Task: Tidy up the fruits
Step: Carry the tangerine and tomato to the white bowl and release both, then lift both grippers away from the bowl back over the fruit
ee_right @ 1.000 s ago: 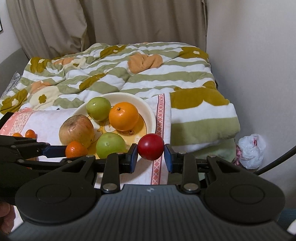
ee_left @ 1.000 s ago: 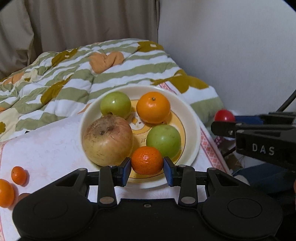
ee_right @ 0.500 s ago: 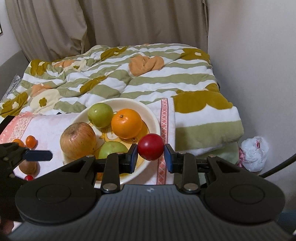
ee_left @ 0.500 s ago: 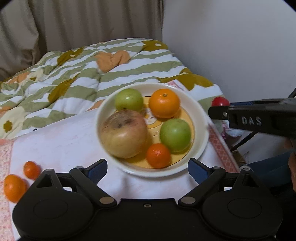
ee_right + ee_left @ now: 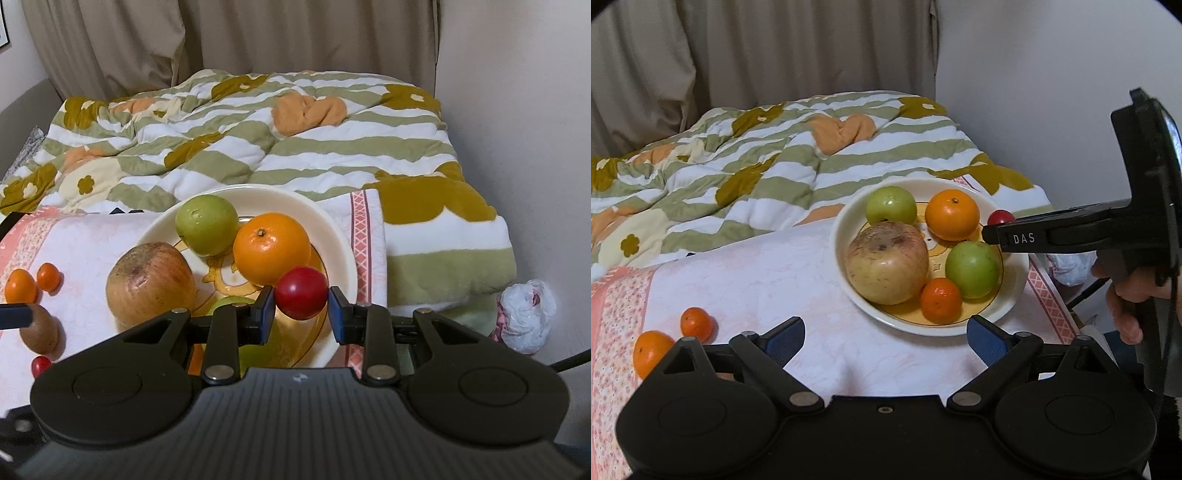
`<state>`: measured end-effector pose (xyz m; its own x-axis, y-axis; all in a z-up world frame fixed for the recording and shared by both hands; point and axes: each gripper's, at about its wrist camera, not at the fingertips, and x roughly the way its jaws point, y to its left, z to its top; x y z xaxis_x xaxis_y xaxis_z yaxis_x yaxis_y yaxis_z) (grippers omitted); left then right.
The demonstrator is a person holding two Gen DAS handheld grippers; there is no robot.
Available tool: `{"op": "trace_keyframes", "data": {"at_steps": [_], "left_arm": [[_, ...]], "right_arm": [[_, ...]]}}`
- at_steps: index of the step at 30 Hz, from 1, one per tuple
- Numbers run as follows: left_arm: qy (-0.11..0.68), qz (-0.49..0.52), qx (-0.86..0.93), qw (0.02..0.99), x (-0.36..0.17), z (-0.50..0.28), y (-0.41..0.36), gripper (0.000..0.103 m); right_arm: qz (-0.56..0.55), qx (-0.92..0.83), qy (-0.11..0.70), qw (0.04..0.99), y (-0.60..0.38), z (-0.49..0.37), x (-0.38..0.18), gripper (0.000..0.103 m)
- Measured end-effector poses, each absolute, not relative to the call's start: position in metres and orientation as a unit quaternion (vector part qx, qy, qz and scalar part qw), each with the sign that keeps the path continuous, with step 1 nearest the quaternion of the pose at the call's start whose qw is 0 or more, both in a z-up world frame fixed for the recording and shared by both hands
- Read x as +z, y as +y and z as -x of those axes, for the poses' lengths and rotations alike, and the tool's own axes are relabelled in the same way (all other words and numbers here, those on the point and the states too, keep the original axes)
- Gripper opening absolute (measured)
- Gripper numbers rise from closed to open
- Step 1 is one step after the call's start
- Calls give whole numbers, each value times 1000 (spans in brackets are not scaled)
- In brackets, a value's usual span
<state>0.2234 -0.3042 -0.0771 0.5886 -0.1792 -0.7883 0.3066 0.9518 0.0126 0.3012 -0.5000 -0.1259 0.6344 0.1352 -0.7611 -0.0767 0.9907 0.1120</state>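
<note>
1. So there's a round cream ceramic plate (image 5: 1015, 280) with a yellow cartoon print sitting on a pale pink patterned cloth (image 5: 775, 280) spread over the bed, with a green-and-white striped flowery quilt (image 5: 798, 162) bunched up behind it.
2. On the plate: a big blotchy yellowish-brown apple (image 5: 888, 263), two round green fruits (image 5: 891, 204) (image 5: 973, 270), a large orange (image 5: 952, 215) at the back and a small orange mandarin (image 5: 940, 301) at the front edge, touching the apple and the nearer green one.
3. The left gripper (image 5: 885, 336) has its blue-padded fingers (image 5: 785, 339) spread wide with nothing between them. It hangs just short of the plate's near rim, with the small mandarin lying free on the plate beyond it.
4. The right gripper (image 5: 301, 310) is pinching a small shiny red round fruit (image 5: 301, 292), probably a cherry tomato, between its blue pads. It's held over the right side of the plate, just in front of the large orange. A hand (image 5: 1126, 295) grips the handle.
5. Off to the left on the cloth, well apart from the plate: two more little mandarins (image 5: 696, 324) (image 5: 652, 352) side by side, a brown kiwi-looking fruit (image 5: 40, 330) and another tiny red one (image 5: 40, 364) near it.
6. A crumpled white plastic bag (image 5: 524, 319) sits on the floor by the wall.
</note>
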Motion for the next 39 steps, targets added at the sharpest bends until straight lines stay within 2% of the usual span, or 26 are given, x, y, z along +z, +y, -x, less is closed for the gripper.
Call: {"op": "trace_keyframes", "data": {"at_steps": [3,4,6,8,26,39], "left_arm": [[427,-78,-131,891,-76,-219,-302,97],[425,-81,-128,892,-75,-218,-302,97],[421,-83,-127,894,-74,-214,-301,97],[420,-77,-129,895,-74,-212,-299,97],[377,-41,-98,920,-36,-162,-266,97],[341,-46,-30,938,-5,-124,-178,101]], "right_arm": [[-36,58,422,904,-501,-301,-127,50],[-37,57,420,905,-502,-301,-126,54],[-35,48,415,908,-503,-299,-124,69],[-40,44,408,911,-505,-296,-121,102],[-41,43,377,924,-498,-228,-61,103],[-16,63,354,933,-439,-173,-20,103]]}}
